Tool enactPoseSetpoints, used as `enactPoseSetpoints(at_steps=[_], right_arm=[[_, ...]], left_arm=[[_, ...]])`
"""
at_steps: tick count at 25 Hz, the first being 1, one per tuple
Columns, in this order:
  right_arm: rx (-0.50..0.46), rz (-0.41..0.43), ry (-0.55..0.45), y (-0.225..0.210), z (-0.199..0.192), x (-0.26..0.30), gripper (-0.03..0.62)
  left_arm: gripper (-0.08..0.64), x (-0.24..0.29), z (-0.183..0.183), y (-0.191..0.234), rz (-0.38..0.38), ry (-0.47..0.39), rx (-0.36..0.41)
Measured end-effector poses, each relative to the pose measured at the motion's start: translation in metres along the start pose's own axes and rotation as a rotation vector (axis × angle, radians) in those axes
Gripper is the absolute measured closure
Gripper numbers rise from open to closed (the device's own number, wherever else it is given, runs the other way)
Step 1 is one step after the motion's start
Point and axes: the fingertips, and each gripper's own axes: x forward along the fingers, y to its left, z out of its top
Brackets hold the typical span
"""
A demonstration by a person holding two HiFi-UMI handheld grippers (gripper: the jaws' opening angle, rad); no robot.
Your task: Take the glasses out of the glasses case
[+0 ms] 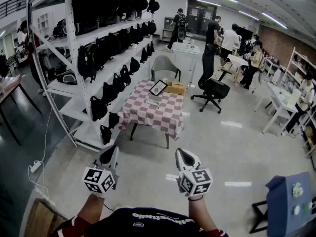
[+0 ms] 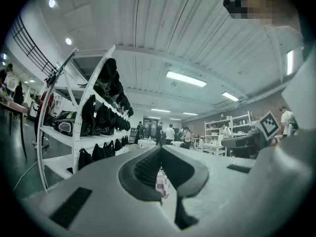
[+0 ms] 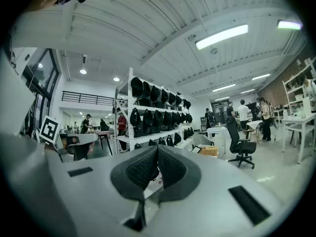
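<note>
A small table under a red-and-white checked cloth [image 1: 148, 115] stands well ahead of me on the floor. On it are a black-framed picture [image 1: 158, 87], a wooden box [image 1: 176, 88] and a small pale object [image 1: 153, 102], too small to identify. I cannot make out a glasses case or glasses. My left gripper [image 1: 109, 151] and right gripper [image 1: 184, 153] are held low in front of me, far short of the table. Both are shut with nothing between the pads. The checked cloth shows just behind the left gripper [image 2: 160, 150]. The right gripper [image 3: 157, 149] also points towards the table.
A tall white rack of black bags [image 1: 98, 58] runs along the left. A grey chair [image 1: 165, 65] stands behind the table and a black office chair [image 1: 212, 85] to its right. A blue stand [image 1: 289, 201] is at my near right, a power strip [image 1: 35, 167] lies on the floor at left, and people stand at the back.
</note>
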Motion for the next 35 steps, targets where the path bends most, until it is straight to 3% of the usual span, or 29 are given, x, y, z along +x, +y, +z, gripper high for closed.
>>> enactPoseSetpoints(at_steps=[13,27,35], right_arm=[[0.002,0.0,0.011,-0.002,-0.004,-0.007,0.591],[0.043,0.076,-0.02,0.013,0.001,-0.019,0.591],[0.053,0.098,0.009,0.018,-0.008,-0.004,0.591]], left_arm=[[0.554,-0.004,0.002,-0.012,-0.014,-0.002,-0.01],[0.554,-0.018,0.008,-0.03,-0.02,0.001,0.017],[0.554,-0.023,0.004,-0.016,0.012,0.014,0.009]])
